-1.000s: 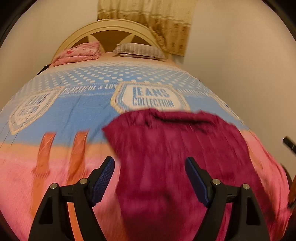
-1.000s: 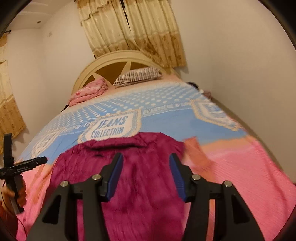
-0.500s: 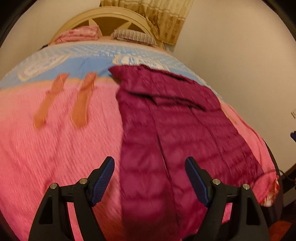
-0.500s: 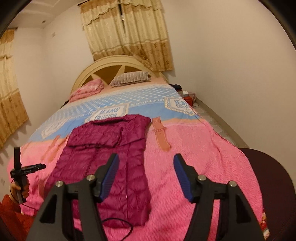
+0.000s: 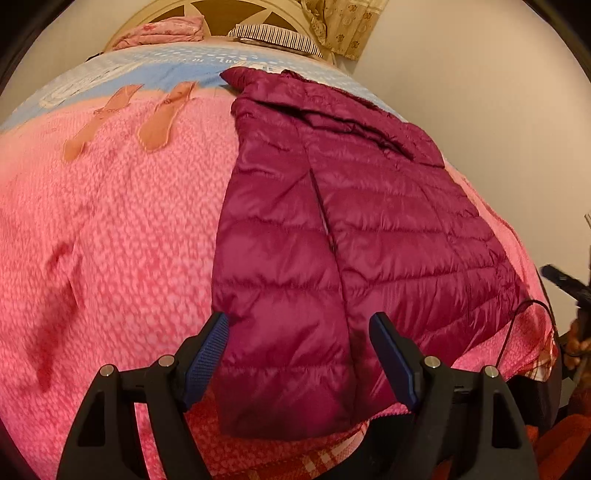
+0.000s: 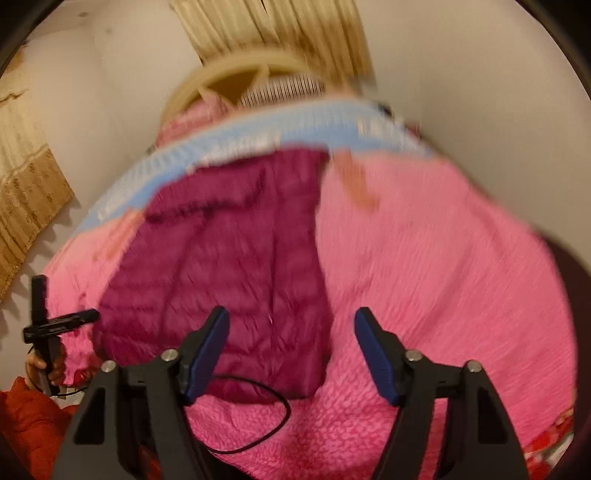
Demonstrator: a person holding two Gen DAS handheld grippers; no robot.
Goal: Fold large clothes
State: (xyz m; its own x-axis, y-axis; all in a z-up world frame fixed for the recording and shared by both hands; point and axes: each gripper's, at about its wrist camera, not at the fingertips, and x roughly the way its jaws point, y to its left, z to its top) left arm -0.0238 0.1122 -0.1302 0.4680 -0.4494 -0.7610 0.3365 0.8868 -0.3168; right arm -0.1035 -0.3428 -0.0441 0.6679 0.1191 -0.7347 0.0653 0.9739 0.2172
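A magenta quilted puffer jacket (image 5: 332, 236) lies flat on the pink bedspread (image 5: 122, 236), its sides folded inward and its hem at the bed's near edge. My left gripper (image 5: 299, 354) is open and empty, hovering just above the hem's left part. In the blurred right wrist view the jacket (image 6: 229, 258) lies left of centre. My right gripper (image 6: 290, 350) is open and empty above the hem's right corner. The left gripper's body (image 6: 48, 325) shows at the far left there.
The bed (image 5: 155, 70) runs away to a cream headboard (image 5: 221, 7) with a pink pillow (image 5: 162, 31) and a striped pillow (image 5: 277, 37). A thin black cable (image 6: 258, 417) loops over the near bed edge. Walls lie beyond the bed's right side.
Both grippers have drawn back toward the foot of the bed and dropped lower, open throughout. The whole jacket has come into view, with its hem now under the fingers.
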